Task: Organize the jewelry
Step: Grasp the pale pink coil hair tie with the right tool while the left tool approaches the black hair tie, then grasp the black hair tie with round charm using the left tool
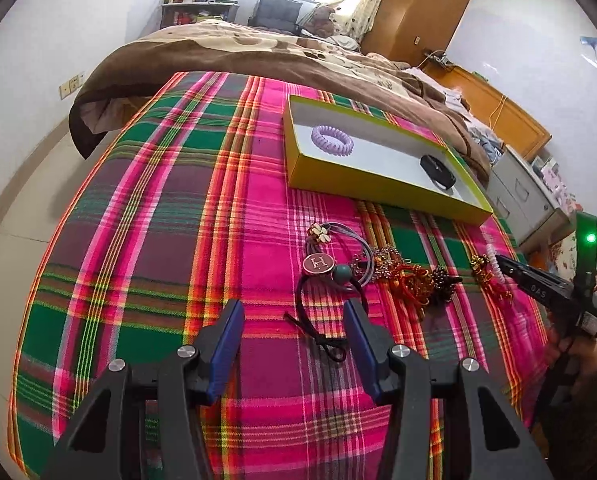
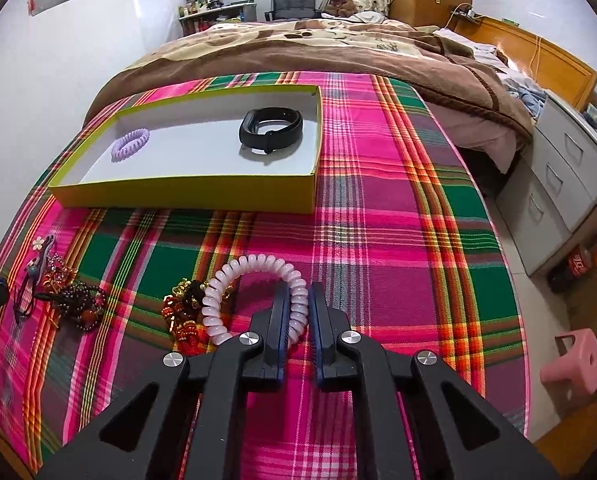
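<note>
A shallow yellow-green box [image 1: 338,174] [image 2: 178,192] lies on the plaid cloth and holds a purple spiral hair tie [image 1: 332,140] [image 2: 130,145] and a black wristband [image 1: 438,172] [image 2: 270,131]. My right gripper [image 2: 300,300] is shut on a pink spiral hair tie [image 2: 254,264], near the cloth in front of the box; it shows at the right edge of the left wrist view [image 1: 494,264]. My left gripper [image 1: 294,314] is open and empty, just short of a pile of hair ties and beaded bracelets [image 1: 362,268] [image 2: 70,292].
A red and gold ornament [image 2: 182,316] lies beside the pink tie. A brown blanket [image 2: 318,60] covers the bed beyond the box. Grey drawers [image 2: 558,184] and a pink stool [image 2: 574,364] stand off the right edge of the bed.
</note>
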### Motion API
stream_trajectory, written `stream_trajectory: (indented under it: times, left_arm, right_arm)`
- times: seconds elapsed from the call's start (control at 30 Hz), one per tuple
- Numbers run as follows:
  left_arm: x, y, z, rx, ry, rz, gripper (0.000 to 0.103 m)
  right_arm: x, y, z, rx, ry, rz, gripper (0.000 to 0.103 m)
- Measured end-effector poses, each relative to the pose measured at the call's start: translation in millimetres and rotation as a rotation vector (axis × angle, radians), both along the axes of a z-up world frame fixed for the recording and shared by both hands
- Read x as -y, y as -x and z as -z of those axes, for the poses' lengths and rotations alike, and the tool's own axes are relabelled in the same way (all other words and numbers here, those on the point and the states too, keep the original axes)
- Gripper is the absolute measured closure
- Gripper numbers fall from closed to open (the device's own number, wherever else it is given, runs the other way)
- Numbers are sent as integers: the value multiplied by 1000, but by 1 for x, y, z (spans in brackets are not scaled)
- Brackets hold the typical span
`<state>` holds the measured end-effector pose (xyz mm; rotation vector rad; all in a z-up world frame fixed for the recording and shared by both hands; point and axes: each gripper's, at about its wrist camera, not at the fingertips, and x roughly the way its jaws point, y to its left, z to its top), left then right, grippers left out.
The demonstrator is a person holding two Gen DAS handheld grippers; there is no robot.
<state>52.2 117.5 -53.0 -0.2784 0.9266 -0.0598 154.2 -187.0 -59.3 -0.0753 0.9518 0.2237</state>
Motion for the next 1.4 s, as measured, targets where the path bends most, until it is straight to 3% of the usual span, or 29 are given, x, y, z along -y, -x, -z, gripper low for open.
stream_trajectory:
  times: [0.17, 0.27, 0.4, 0.73, 0.83, 1.03, 1.2, 1.33, 1.4]
  left_arm:
    - [4, -8, 0, -3, -14, 22, 52]
    - [5, -14, -1, 19, 31, 43, 52]
    - [18, -22, -5, 30, -65, 61, 52]
    - [23, -40, 7, -3, -84, 60, 54]
    - [24, -42, 9, -3, -84, 64, 64]
    - [26, -41, 9, 0, -85, 68, 72]
    - [26, -38, 7, 12, -88, 68, 92]
    - [26, -36, 7, 16, -92, 62, 93]
    - [27, -35, 6, 22, -97, 62, 101]
  right_arm:
    - [8, 1, -3, 7, -28, 23, 93]
    - [13, 4, -6, 13, -50, 37, 93]
    - [16, 8, -10, 19, -80, 37, 93]
    - [10, 16, -13, 22, -101, 15, 93]
    - [9, 18, -13, 21, -103, 8, 93]
    - [8, 20, -13, 20, -108, 4, 93]
    - [7, 22, -14, 26, -108, 3, 93]
    - [8, 23, -15, 29, -109, 3, 93]
    - [9, 24, -15, 28, -112, 4, 93]
